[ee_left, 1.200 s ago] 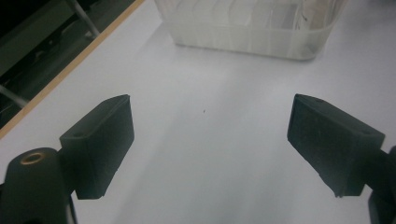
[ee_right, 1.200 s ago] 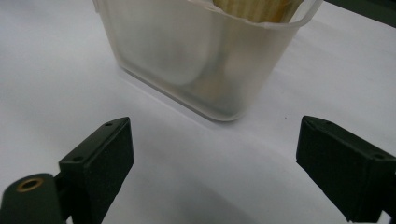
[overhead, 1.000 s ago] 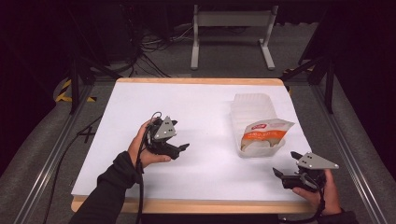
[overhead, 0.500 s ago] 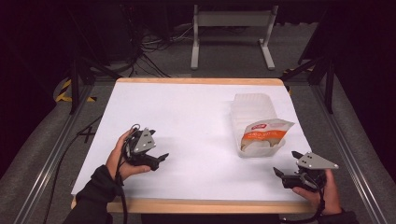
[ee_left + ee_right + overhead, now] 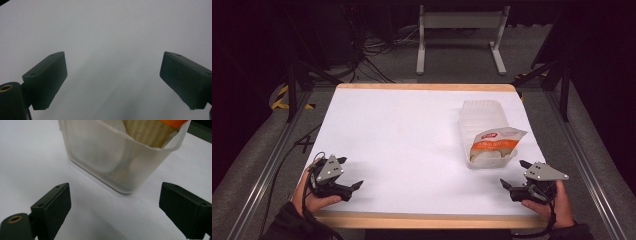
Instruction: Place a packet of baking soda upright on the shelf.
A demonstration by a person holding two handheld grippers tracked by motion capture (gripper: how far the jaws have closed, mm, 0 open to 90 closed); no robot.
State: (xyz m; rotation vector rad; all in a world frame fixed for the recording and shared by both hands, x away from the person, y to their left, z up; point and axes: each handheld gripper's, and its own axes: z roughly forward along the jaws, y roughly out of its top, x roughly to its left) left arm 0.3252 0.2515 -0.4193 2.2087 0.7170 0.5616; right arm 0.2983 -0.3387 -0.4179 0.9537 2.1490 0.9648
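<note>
From above, the white table (image 5: 412,145) carries a clear plastic tub (image 5: 487,131) on its right half, lying lengthwise away from the person. A snack bag (image 5: 493,145) with an orange and white front sits in the near end of the tub, its top sticking up over the rim. The left gripper (image 5: 347,172) rests at the near left corner of the table, held in the left hand (image 5: 314,192), its jaws spread and pointing toward the table's middle, nothing between them. The right gripper (image 5: 513,174) sits at the near right corner in the right hand (image 5: 552,202), jaws likewise apart and empty, pointing left and a little forward, near the tub's closest end but not touching it. Dark floor, cables and a metal stand (image 5: 459,35) lie beyond the far edge.

Along the left gripper (image 5: 112,80), both black jaws stand wide apart over bare white table (image 5: 112,32), holding nothing.

Along the right gripper (image 5: 113,210), the jaws are again wide open and empty. Just ahead stands the tub (image 5: 100,157), its rounded corner facing the camera and clear of both jaws. The bag (image 5: 155,132) leans inside against the far wall; something pale shows through the cloudy plastic lower down, possibly the bag's bottom, though the blur makes that hard to settle.
</note>
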